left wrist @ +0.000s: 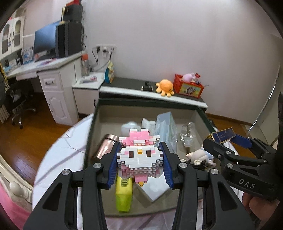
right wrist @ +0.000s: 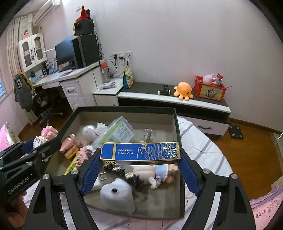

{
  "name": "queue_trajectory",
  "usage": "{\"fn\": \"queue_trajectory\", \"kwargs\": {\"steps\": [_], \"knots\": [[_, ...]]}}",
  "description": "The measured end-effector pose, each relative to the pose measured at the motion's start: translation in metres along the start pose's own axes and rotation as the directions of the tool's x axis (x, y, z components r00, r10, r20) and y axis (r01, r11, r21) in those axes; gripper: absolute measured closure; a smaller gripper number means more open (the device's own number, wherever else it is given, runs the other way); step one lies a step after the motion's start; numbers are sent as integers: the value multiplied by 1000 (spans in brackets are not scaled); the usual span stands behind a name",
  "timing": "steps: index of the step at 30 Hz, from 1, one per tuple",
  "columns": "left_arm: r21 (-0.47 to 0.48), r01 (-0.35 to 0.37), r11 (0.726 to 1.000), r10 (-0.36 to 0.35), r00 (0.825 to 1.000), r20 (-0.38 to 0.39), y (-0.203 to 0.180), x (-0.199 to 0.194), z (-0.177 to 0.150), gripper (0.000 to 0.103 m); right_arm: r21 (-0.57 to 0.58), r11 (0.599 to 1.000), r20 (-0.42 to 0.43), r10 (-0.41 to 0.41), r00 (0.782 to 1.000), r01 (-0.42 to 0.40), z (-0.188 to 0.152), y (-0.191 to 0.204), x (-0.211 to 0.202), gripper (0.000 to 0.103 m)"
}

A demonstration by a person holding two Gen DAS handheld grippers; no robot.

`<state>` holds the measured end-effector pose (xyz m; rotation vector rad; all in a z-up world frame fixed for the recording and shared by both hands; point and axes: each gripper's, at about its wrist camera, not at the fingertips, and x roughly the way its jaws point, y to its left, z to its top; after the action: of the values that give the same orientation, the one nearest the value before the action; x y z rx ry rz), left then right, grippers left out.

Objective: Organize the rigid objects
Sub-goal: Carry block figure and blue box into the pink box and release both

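Left gripper (left wrist: 139, 159) squeezing block toy (left wrist: 139, 155), right gripper (right wrist: 139, 169) squeezing blue box (right wrist: 140, 152), both hanging mid-frame over bin (right wrist: 178, 134). Next: probably placing them down gently.

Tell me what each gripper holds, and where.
The left gripper clamps the block figure by its two sides. The right gripper clamps the blue box by its two ends.

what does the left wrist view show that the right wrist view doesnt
Only the left wrist view: the brick figure's face held in the left tongs, and a yellow bottle under it.
Only the right wrist view: the air conditioner and a floor scale.
Both: the box, blue case in the right tongs, and orange octopus.
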<state>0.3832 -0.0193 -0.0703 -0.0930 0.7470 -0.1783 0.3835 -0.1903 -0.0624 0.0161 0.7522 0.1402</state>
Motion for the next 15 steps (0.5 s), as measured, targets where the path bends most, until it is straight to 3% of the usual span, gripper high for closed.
{"fn": "queue_trajectory", "kwargs": {"steps": [6,11,15], "knots": [[-2,-7,1000,6,998,-63,-1,34,-5,59,-20,1000,-53,-8,999,7,-5,0,27,20],[-9,-16,1000,15,997,-73,2,38,-10,55,-46,999,-92,-20,996,15,-10,3,38,20],[-9,-38,999,37,999,-34,5,24,-10,16,-59,998,-94,-34,995,28,-14,7,35,14]]}}
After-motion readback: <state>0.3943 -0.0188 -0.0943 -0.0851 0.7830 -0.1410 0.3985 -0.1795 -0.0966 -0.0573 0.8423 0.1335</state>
